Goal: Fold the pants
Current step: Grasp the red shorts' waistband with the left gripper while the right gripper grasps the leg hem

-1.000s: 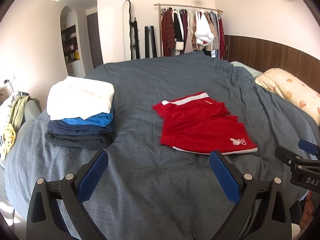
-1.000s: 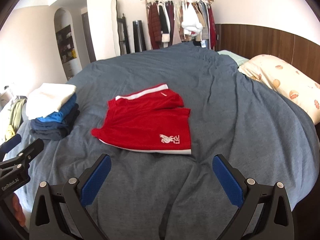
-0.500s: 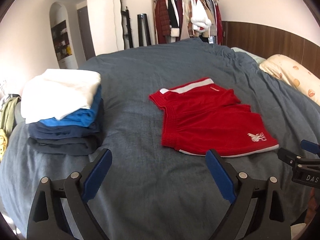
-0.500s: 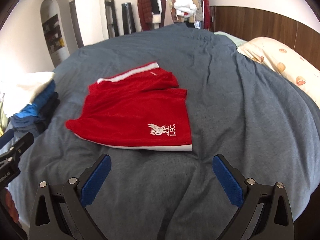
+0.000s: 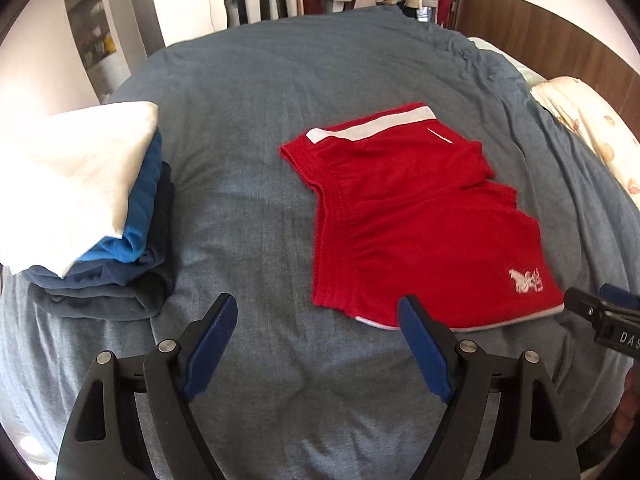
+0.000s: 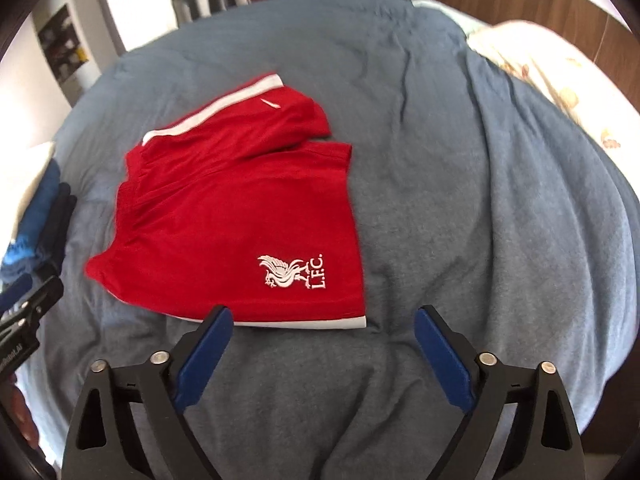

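Red shorts (image 5: 416, 216) with white trim and a white LFC crest lie spread on the grey bed cover, one leg partly overlapping the other; they also show in the right wrist view (image 6: 236, 216). My left gripper (image 5: 316, 312) is open and empty, just short of the near waistband corner, its right finger by the hem. My right gripper (image 6: 322, 322) is open and empty, just short of the white near hem below the crest. Each gripper shows at the edge of the other's view.
A stack of folded clothes (image 5: 92, 212), white on top over blue and dark grey, sits on the bed left of the shorts. A patterned pillow (image 5: 592, 132) lies at the right. The grey bed cover (image 6: 480, 200) is wrinkled. A clothes rack stands behind the bed.
Both grippers have moved forward and down toward the shorts, which now appear larger and closer. The shorts have not moved. Both grippers stay open.
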Tool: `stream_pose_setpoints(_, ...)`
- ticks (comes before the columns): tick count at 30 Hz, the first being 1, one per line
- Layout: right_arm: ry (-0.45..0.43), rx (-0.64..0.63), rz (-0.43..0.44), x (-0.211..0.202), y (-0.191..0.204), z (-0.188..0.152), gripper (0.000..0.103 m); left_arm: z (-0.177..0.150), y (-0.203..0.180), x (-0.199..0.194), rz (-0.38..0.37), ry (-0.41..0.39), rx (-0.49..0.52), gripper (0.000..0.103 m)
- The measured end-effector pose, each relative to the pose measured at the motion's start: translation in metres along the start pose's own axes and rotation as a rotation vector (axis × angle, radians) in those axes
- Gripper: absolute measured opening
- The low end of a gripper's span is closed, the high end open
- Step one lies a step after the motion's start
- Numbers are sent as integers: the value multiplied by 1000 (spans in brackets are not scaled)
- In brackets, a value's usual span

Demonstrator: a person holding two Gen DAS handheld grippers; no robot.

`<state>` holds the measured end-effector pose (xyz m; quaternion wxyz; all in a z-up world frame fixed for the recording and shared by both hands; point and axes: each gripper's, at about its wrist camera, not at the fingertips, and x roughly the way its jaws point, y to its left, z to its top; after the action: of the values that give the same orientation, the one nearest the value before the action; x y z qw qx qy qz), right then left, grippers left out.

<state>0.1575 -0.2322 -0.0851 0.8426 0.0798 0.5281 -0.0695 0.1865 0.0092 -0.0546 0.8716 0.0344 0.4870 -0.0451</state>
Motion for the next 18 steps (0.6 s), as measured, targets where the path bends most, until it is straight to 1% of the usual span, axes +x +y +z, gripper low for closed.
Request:
stream_pose_setpoints(1,20,9,4,0,-1,5,91,3,0,2,-4,5,-4,82)
stream_pose_setpoints(5,39,31,-7,4,-2,11,90,11,-3,20,-9,33,-3,79)
stream_pose_setpoints(6,44,42,-8,7,-3,12,88,14,-3,28,-11,53,-5,76)
stream_pose_setpoints(10,80,106,4,23,-9,14,85,20,0,47,-39,109,-39,72)
stream_pose_setpoints(14,109,157,6,36,-15,20,82,26,-2,60,-37,140,-48,70)
stream_pose_setpoints(15,114,167,8,38,-17,21,81,27,-3,64,-32,150,-45,68)
stream_pose_setpoints(17,123,177,-5,44,-19,23,80,27,-5,69,-29,166,-45,67)
stream_pose_setpoints(18,133,183,-2,47,-21,23,77,27,-5,72,-29,177,-45,65)
